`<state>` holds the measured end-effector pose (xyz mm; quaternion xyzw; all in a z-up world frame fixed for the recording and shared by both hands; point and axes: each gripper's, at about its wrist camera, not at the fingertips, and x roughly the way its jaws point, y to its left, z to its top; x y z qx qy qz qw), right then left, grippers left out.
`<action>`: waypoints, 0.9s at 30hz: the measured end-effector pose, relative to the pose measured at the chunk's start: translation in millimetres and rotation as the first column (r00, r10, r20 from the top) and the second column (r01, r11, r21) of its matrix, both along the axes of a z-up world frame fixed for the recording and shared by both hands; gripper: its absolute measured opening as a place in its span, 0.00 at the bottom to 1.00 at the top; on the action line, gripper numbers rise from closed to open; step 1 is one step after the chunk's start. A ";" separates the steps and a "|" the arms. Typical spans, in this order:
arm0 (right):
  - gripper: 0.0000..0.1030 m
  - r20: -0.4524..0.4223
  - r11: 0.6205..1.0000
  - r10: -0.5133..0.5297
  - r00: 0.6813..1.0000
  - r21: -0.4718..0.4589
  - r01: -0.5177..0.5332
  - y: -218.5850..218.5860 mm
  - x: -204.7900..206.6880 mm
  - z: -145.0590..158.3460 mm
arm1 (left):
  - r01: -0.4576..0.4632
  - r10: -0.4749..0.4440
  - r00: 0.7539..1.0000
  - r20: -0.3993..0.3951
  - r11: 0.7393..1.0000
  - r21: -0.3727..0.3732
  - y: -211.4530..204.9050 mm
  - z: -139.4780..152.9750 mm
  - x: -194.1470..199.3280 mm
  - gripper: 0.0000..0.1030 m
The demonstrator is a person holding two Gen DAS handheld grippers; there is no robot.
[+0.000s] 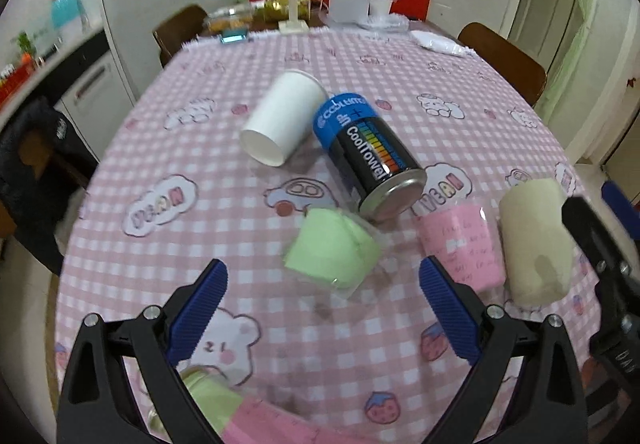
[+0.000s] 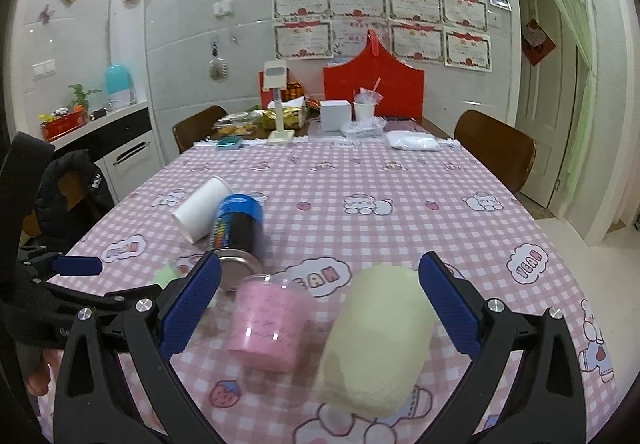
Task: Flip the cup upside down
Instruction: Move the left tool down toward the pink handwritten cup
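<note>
- Here my left gripper point(image 1: 323, 304) is spread wide, grasping nothing, above the green cup point(image 1: 332, 254) lying on its side on the worktop point(image 1: 460, 84).
- My right gripper point(image 2: 319, 308) is likewise released, with the pink cup point(image 2: 270, 322) and cream roll point(image 2: 376, 340) between its fingers.
- Farther off, the white cup point(image 1: 282, 118) lies tipped, touching the can point(image 1: 370, 156).

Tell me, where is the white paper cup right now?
The white paper cup lies on its side mid-table, against the blue-and-black can, beyond both open grippers.
</note>
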<state>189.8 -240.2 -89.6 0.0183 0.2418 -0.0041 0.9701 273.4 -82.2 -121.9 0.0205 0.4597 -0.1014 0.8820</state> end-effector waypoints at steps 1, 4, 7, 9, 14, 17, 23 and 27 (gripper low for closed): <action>0.93 -0.008 1.000 0.002 1.000 0.004 -0.002 -3.0 4.0 -0.3 | 0.002 -0.002 1.000 -0.008 1.000 -0.014 -2.8 -0.2 4.8 0.92; 0.93 -0.021 1.000 0.003 1.000 0.009 -0.002 -7.0 10.2 -0.7 | 0.014 -0.013 1.000 -0.029 0.999 0.032 -13.5 -4.1 12.6 0.92; 0.93 -0.031 1.000 0.010 0.999 0.026 -0.010 -11.5 13.3 -3.6 | 0.036 -0.034 0.998 -0.049 0.998 0.048 -17.1 -10.8 14.8 0.92; 0.93 -0.039 0.999 0.015 0.999 0.030 -0.014 -10.8 14.9 -6.3 | 0.032 -0.028 0.997 -0.072 0.997 0.064 -16.5 -18.8 17.5 0.92; 0.93 -0.057 0.999 0.021 0.998 0.035 -0.019 -10.5 15.8 -10.9 | 0.033 -0.026 0.995 -0.094 0.997 0.066 -15.3 -26.3 23.2 0.92; 0.93 -0.066 0.999 0.023 0.998 0.037 -0.021 -10.5 16.0 -11.7 | 0.052 -0.043 0.994 -0.101 0.995 0.081 -18.4 -26.5 23.3 0.92; 0.93 -0.050 0.999 0.009 0.999 0.048 -0.006 -18.2 7.6 -6.8 | 0.058 -0.057 0.995 -0.078 0.998 0.003 -29.2 -6.3 11.9 0.92; 0.93 -0.023 0.998 -0.016 1.000 0.054 0.017 -29.9 -1.8 2.0 | 0.037 -0.037 0.999 -0.034 0.999 -0.006 -43.8 6.8 4.9 0.92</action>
